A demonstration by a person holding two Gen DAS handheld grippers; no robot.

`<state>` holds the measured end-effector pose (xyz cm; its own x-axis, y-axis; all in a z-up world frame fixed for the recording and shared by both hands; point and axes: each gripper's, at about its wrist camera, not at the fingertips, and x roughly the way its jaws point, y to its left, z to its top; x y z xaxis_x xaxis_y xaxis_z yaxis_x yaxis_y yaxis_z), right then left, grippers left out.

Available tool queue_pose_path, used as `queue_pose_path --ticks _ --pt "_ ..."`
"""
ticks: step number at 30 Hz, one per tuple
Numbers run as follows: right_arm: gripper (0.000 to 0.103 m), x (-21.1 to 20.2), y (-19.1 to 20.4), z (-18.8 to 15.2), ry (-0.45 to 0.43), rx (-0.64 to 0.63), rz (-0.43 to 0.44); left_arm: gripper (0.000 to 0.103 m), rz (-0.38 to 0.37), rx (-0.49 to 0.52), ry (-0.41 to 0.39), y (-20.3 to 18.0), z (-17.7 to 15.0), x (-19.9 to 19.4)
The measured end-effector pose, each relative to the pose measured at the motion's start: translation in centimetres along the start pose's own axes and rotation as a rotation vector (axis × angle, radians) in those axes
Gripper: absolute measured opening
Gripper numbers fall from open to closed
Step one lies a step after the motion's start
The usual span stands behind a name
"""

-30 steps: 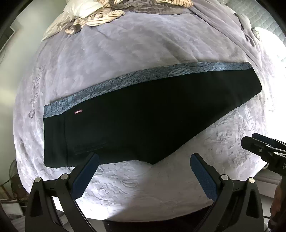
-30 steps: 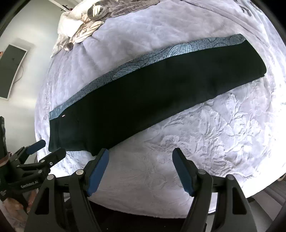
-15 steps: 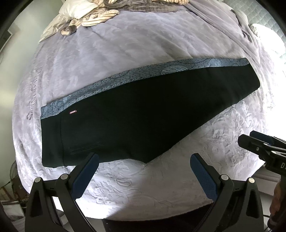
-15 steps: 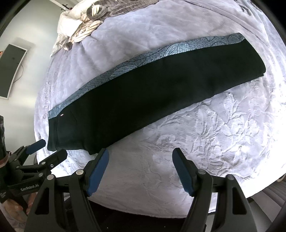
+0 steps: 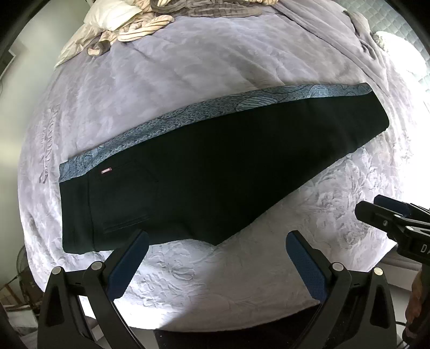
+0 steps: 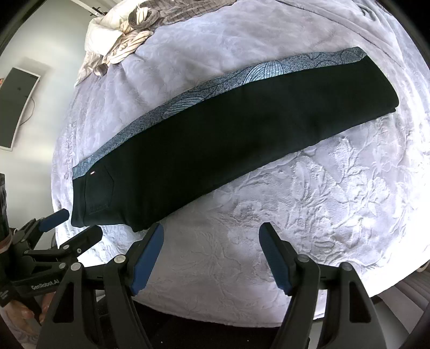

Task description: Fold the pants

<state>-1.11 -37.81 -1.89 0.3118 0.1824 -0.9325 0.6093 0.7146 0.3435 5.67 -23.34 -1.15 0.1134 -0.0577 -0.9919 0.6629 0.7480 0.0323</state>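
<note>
We log the left gripper with its blue-padded fingers spread wide and holding nothing, hovering over the near edge of the bed. The tip of its left finger overlaps the near hem of the pants at the waist end in the left wrist view; we cannot tell whether it touches the cloth. The pants lie flat on the gray embossed bedspread, folded lengthwise into one long dark band, waist at left, leg ends at far right. A blue patterned stripe runs along the far edge for the full length. Open bedspread lies on all sides of the pants: a broad stretch beyond the far edge and a narrower strip between the near edge and the bed's edge. A heap of pale, striped bedding sits at the far left corner, well apart from the pants. A small red tag sits just below the stripe near the waist; its writing is too small to read. In the right wrist view the right gripper is likewise wide apart and empty, above bare bedspread just near of the pants' middle. The left gripper's body shows there at lower left, printed "GenRobot.AI". A dark wall panel hangs at far left.
</note>
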Motion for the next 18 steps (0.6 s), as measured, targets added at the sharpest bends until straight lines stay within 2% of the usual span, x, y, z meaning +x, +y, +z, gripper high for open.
queue_pose_path --ticks 18 --pt "0.076 0.15 -0.53 -0.02 0.006 0.012 0.002 0.103 0.0 0.002 0.003 -0.36 0.14 0.09"
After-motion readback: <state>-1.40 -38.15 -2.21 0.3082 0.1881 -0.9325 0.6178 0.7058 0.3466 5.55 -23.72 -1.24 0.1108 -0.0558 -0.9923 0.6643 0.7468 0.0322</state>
